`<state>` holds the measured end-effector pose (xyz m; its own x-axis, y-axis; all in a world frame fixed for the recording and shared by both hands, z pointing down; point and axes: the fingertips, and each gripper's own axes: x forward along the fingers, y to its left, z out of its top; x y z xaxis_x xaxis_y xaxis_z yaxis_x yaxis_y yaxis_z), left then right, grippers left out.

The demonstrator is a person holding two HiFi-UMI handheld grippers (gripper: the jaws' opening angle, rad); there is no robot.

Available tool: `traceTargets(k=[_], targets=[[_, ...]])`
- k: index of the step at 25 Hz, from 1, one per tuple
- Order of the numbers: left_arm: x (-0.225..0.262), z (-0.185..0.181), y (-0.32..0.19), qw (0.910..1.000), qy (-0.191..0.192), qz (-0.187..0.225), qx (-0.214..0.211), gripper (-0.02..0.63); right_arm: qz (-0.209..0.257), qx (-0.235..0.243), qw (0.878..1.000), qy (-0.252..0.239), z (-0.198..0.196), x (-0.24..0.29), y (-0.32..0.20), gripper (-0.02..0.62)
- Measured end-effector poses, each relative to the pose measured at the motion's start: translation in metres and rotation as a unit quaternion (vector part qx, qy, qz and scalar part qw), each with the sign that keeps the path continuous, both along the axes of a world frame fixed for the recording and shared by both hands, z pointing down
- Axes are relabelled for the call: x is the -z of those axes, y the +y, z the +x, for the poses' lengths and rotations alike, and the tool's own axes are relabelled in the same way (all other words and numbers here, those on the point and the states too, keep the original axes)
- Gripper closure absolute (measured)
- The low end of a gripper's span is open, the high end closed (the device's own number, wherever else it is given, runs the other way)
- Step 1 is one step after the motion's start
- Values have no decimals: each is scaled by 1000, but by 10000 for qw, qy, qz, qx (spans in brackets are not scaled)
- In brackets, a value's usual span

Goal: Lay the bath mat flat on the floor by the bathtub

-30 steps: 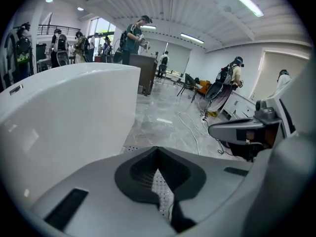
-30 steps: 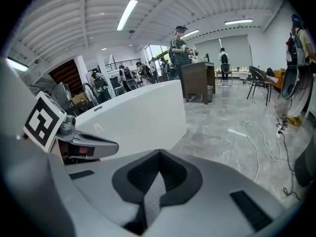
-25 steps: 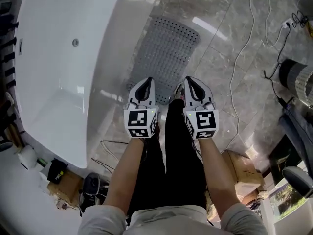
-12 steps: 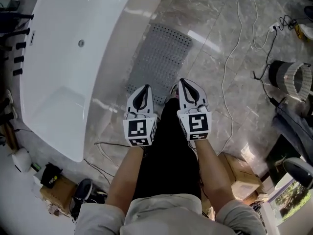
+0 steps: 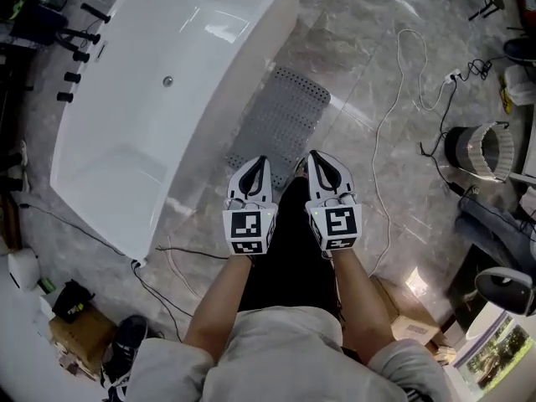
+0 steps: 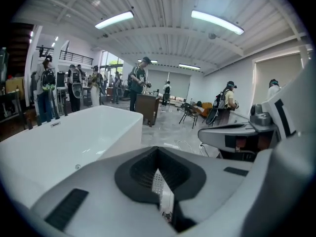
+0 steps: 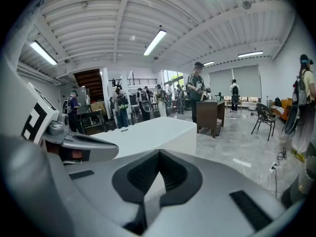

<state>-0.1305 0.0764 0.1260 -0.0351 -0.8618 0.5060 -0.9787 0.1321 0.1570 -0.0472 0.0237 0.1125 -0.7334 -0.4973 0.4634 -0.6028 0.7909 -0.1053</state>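
Both pairs of jaws are closed on nothing: in the left gripper view the tips of the left gripper [image 6: 158, 151] meet, in the right gripper view the right gripper [image 7: 158, 154] shows the same pinched tips, and both are held side by side at waist height, level and well above the ground. Below them spreads the glossy grey stone floor [image 5: 377, 82], with the long white bathtub [image 5: 167, 115] running diagonally across the left of the head view. The grey perforated bath mat [image 5: 280, 120] lies spread along the tub's outer wall, just beside it, and looks flat over all the length that shows, so the task reads as done or very nearly so. Its near end, though, is hidden behind the grippers and the person's dark trousers, so a folded corner there cannot be ruled out. The main risk from here is underfoot: the person stands right at that near end, and a step or a turn could drag the mat on the polished stone and leave it skewed or rucked up. A thin white cable [image 5: 392, 99] snakes over the floor to the right of the mat — stepping back carelessly could catch it.
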Motion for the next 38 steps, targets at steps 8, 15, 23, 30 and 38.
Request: traceTargets(k=[8,15,23,30,38], targets=[[74,-2,39,9991,89,374,192,595,182,34,9998,-107,6,80,44,589],[138,8,67,9964,67,653,538,595,506,490,9974,-141,15,151,66,589],[215,35,90,9863,-487,1193,1030,595,969,986,9885,-607,37,220,85,589],[263,88,106,9790,-615,1571,1140,595,1316,1082,9810,-924,76,273,99,589],[290,120,110,9741,-894,1712,1175,595,1543,1170,9740,-1172,114,302,98,589]])
